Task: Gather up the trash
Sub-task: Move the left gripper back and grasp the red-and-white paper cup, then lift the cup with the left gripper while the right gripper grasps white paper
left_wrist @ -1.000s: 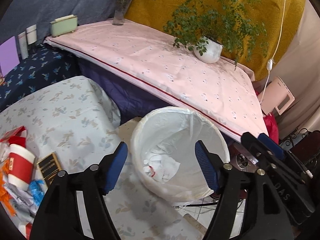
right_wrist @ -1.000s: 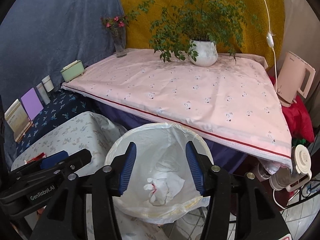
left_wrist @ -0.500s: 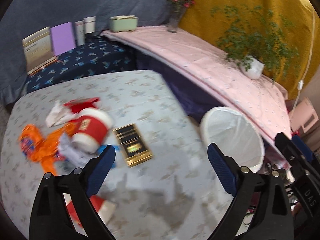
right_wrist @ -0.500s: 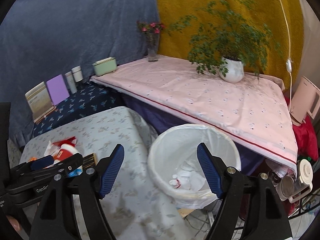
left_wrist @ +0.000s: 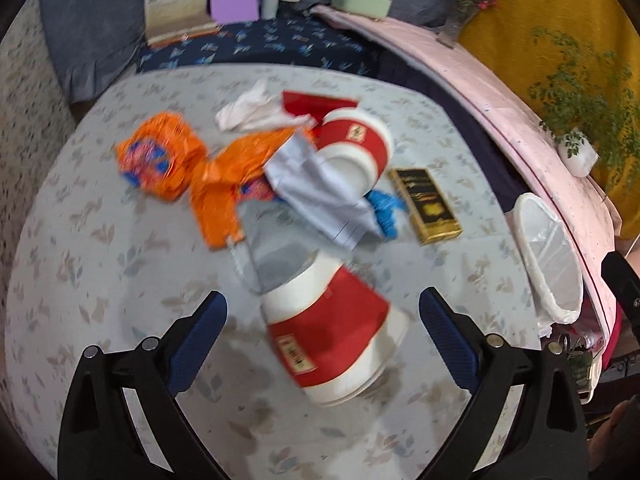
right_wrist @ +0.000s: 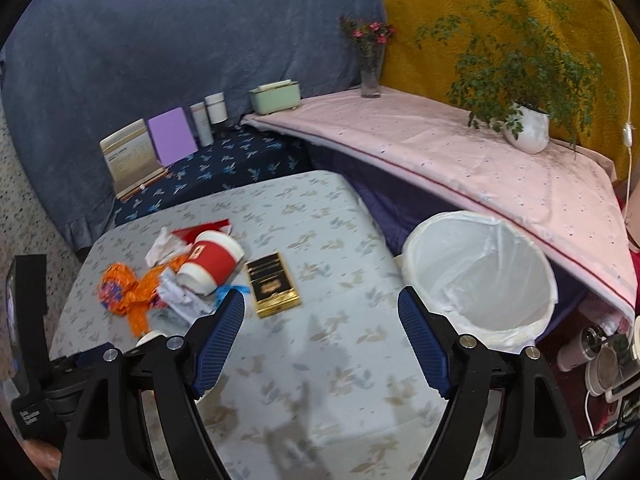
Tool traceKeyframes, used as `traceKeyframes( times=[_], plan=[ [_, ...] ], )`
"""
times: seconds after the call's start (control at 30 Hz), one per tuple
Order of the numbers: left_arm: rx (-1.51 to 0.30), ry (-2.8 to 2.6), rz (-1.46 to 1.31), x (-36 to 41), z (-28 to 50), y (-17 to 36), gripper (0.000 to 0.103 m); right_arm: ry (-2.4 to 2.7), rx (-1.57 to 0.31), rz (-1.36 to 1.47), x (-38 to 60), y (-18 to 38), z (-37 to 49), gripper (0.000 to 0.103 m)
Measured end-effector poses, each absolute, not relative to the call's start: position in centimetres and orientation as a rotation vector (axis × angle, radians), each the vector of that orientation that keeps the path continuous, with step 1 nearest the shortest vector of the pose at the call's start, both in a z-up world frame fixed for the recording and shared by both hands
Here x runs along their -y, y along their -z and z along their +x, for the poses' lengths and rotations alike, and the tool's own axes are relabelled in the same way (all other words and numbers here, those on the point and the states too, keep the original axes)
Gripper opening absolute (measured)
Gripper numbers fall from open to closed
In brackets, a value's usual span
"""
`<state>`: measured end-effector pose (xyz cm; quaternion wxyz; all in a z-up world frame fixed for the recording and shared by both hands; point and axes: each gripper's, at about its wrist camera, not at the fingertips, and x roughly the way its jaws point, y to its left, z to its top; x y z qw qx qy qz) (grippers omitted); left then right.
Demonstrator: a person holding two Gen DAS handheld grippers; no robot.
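Observation:
Trash lies heaped on the flowered tablecloth: an orange wrapper, a white tissue, grey paper, a blue scrap and a tipped red-and-white cup. A second red-and-white cup lies on its side between the pads of my left gripper, whose jaws are opening and do not touch it. My right gripper hovers over bare cloth, its jaws opening with nothing between them. The white-lined bin stands just off the table's right edge.
A black-and-gold box lies beside the heap. Behind, a dark blue surface holds a calendar, a purple card and jars. The pink-clothed table carries a green box, a vase and a potted plant. Appliances sit on the floor at right.
Both views have swung left from the bin to the trash on the table. Both pairs of jaws stand wider. My left gripper has come down around the near cup.

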<state>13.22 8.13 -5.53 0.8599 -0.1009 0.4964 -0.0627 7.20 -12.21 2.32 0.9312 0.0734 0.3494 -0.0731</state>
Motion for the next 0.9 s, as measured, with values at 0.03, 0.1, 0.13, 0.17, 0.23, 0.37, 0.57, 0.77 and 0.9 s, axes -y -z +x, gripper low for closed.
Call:
traceKeyframes(
  times=[0.03, 0.1, 0.13, 0.17, 0.23, 0.37, 0.57, 0.77, 0.9],
  plan=[
    [-1.058, 0.133, -0.231, -8.5, 13.2, 6.0, 0.093, 0.143, -0.725, 0.149, 11.7, -1.9, 7.3, 0.076],
    [-1.087, 0.148, -0.269, -9.0, 13.2, 6.9, 0.092, 0.131, -0.741, 0.148, 11.0, -1.2, 7.3, 0.076],
    [-1.094, 0.153, -0.281, -9.0, 13.2, 7.2, 0.092, 0.126, -0.748, 0.147, 10.7, -0.9, 7.4, 0.076],
    [-1.101, 0.158, -0.289, -9.1, 13.2, 7.5, 0.092, 0.123, -0.755, 0.147, 10.3, -0.7, 7.5, 0.076],
    [-1.111, 0.169, -0.299, -9.0, 13.5, 8.2, 0.092, 0.117, -0.769, 0.15, 9.9, -0.1, 7.7, 0.076],
    [-1.14, 0.192, -0.325, -8.9, 14.1, 9.7, 0.089, 0.111, -0.791, 0.158, 9.4, 0.6, 8.0, 0.076],
    [-1.151, 0.285, -0.353, -8.4, 14.4, 10.0, 0.057, 0.113, -0.812, 0.16, 9.2, 1.4, 8.7, 0.076],
    [-1.114, 0.343, -0.332, -8.4, 13.7, 8.5, 0.027, 0.119, -0.825, 0.17, 9.1, 2.0, 8.8, 0.076],
    [-1.086, 0.362, -0.307, -8.8, 13.1, 7.3, 0.026, 0.111, -0.831, 0.184, 9.0, 2.1, 9.2, 0.076]
  ],
)
